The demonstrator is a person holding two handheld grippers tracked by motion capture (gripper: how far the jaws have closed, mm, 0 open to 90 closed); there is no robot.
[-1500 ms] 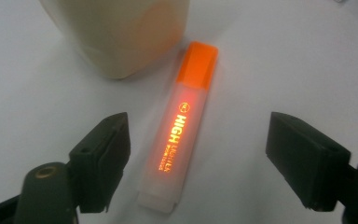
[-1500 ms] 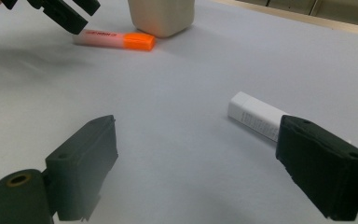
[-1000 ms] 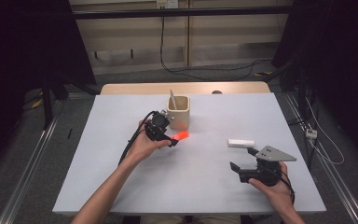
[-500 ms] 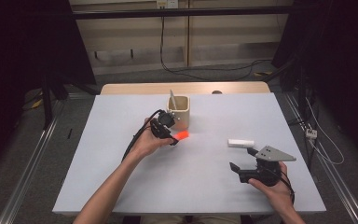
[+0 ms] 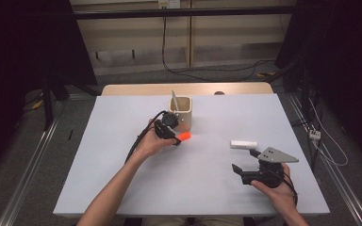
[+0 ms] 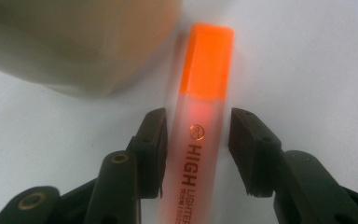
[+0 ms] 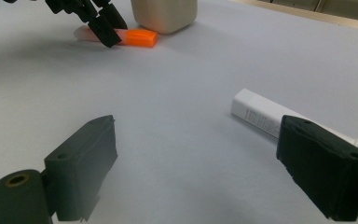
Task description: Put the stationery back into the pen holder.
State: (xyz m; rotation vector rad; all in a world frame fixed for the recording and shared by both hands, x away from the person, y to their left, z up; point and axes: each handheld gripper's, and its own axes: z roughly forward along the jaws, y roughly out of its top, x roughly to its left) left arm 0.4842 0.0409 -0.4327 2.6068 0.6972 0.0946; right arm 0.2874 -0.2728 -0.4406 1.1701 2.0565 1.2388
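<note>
White worktop [image 5: 122,179], broad and mostly bare, carrying everything within easy reach of both hands. Ahead of the left gripper [image 5: 173,139], at the far middle: a beige holder cup [image 5: 181,111], upright, open mouth up, with one thin pale stick-like item [image 5: 174,100] leaning out of it; contents otherwise hidden by the wall. Probably the destination for loose pens, hence the work close by its base.

Right gripper [image 5: 246,161] resting low near the person's edge, spread wide, holding nothing, apparently idle and waiting. Just ahead of it and slightly to its right: a white tube-shaped item [image 7: 265,116] flat on the worktop, within short reach, likely next in line.

Left gripper [image 6: 196,149] tipped down over an orange highlighter [image 6: 200,121] lying flat just beside the cup. Straddling the barrel near its middle, below the orange cap: one pad against the barrel, the other with a narrow gap showing. So partly closed around it, not yet pinching. Placed mid-barrel presumably for balance on lifting. Cap end pointing away from the gripper, toward the cup's base, close to it without clear contact.
</note>
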